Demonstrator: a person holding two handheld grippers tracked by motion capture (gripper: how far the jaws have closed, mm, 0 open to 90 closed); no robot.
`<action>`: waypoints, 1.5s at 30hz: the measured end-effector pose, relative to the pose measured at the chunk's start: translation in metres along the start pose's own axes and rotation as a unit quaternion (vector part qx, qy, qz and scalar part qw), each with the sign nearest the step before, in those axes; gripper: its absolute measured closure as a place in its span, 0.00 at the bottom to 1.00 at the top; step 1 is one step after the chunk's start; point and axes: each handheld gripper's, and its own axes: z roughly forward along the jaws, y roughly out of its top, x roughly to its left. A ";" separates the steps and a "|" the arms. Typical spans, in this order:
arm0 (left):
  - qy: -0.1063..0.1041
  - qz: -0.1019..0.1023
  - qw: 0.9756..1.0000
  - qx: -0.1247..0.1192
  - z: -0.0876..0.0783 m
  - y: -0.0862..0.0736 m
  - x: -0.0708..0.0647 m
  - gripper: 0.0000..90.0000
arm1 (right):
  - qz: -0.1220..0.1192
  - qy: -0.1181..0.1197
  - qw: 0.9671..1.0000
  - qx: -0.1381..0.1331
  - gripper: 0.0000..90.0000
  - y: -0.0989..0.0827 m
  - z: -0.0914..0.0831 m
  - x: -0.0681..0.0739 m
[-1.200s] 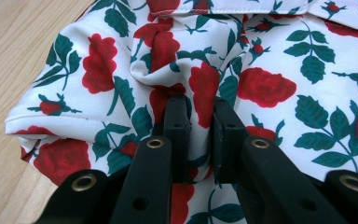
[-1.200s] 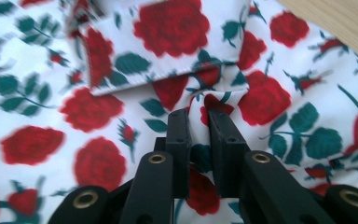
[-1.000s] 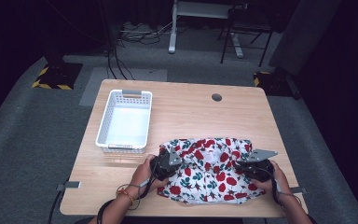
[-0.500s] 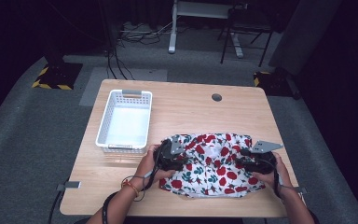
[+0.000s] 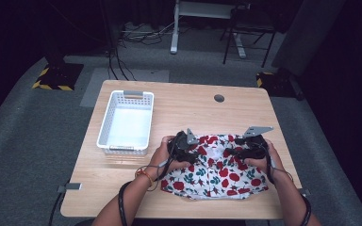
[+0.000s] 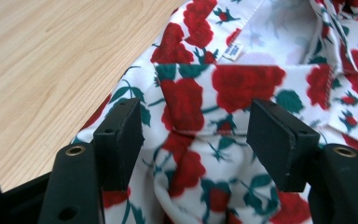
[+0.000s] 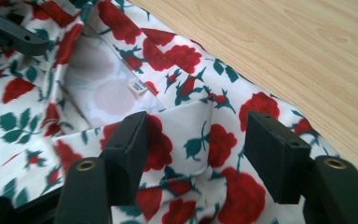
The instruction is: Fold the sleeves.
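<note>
A white cloth (image 5: 214, 172) printed with red roses and green leaves is lying folded on the near right part of the wooden surface (image 5: 188, 106), its near edge running just short of the surface's front edge. In the left tool view the cloth (image 6: 223, 93) is showing a stitched hem, a small white label and soft wrinkles bunching between the jaws; in the right tool view the cloth (image 7: 186, 135) is showing the same label beside a paler inner layer and a straight folded edge. The left tool (image 5: 183, 147) is hovering over the cloth's far left corner and the right tool (image 5: 245, 151) over its far right part, each held in a hand coming in from below. Both tools are standing spread, their jaws having just been opening, with fabric lying under the gaps and neither pair of pads pressing on it. A white basket (image 5: 104, 134) is sitting to the left, just beside the left hand and apart from the cloth. Bare wood is stretching beyond the cloth toward the far edge, where a round hole (image 5: 219, 98) is sitting, and a narrow strip is lying open along the right edge. In the left tool view, bare wood (image 6: 51, 56) is lying beside the cloth's edge.
</note>
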 end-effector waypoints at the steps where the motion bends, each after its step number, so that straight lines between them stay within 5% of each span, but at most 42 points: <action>1: -0.004 -0.005 1.000 -0.002 0.002 0.003 0.002 0.38 | -0.001 0.000 1.000 0.003 0.44 0.001 0.004 0.000; 5: -0.006 -0.008 1.000 0.000 0.011 0.015 0.006 0.36 | 0.005 -0.002 1.000 0.022 0.42 0.005 0.018 -0.005; 11: -0.011 -0.017 0.999 0.042 0.030 0.015 0.007 0.44 | 0.019 0.011 0.999 0.027 0.47 0.002 0.025 -0.005; 16: -0.015 -0.010 0.999 0.037 0.029 0.010 0.005 0.65 | -0.001 0.023 0.999 0.022 0.83 -0.001 0.023 0.004; 21: -0.001 0.010 1.000 0.016 0.014 0.012 0.003 0.85 | -0.028 0.024 0.999 -0.012 0.94 0.002 0.006 0.014; 30: 0.015 0.048 0.998 -0.046 -0.032 0.012 -0.011 0.88 | -0.049 0.035 0.996 -0.066 0.95 0.009 -0.028 0.031; 40: 0.001 0.108 0.992 -0.066 -0.075 0.001 -0.042 0.87 | -0.102 0.041 0.990 -0.093 0.94 0.000 -0.066 0.060; 45: -0.024 0.140 0.989 -0.047 -0.083 -0.018 -0.065 0.85 | -0.135 0.056 0.986 -0.082 0.92 -0.015 -0.072 0.073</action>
